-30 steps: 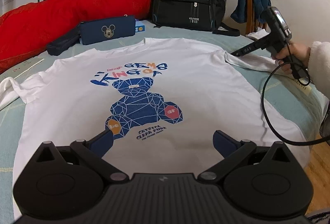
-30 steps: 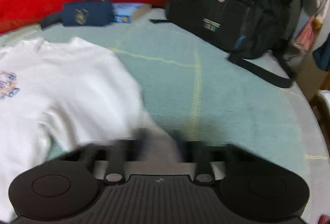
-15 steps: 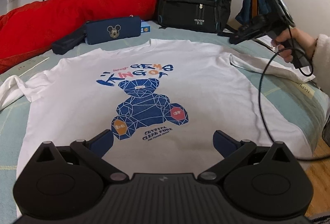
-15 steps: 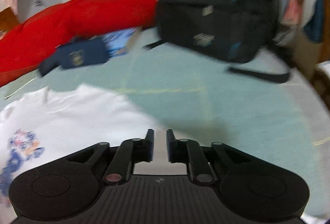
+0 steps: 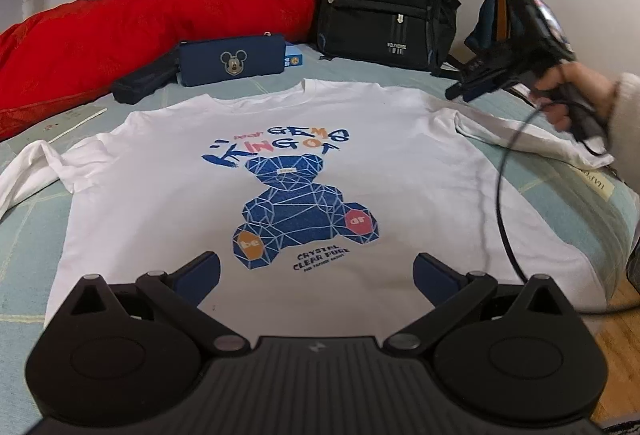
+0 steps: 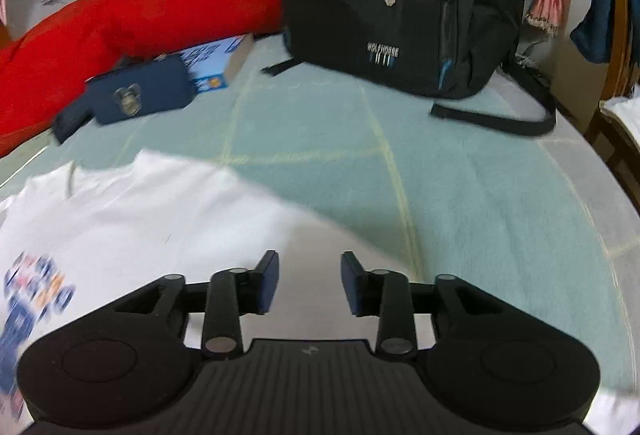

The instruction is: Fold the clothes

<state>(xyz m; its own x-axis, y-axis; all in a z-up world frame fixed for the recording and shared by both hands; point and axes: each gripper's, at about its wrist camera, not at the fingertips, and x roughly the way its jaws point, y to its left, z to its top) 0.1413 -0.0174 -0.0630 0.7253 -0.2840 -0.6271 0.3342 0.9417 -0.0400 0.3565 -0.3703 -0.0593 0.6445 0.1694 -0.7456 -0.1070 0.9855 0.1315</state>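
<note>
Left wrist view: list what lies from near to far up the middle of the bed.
Left gripper → white T-shirt → navy pouch → red bedding.

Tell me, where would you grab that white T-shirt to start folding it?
Probably at the sleeve of the white T-shirt on the right gripper's side, coming from that edge of the bed. The shirt lies flat, print up, and only its sleeves and hem offer a loose edge to pinch. That gripper's jaws are opening above the sleeve, nothing between them.
</note>
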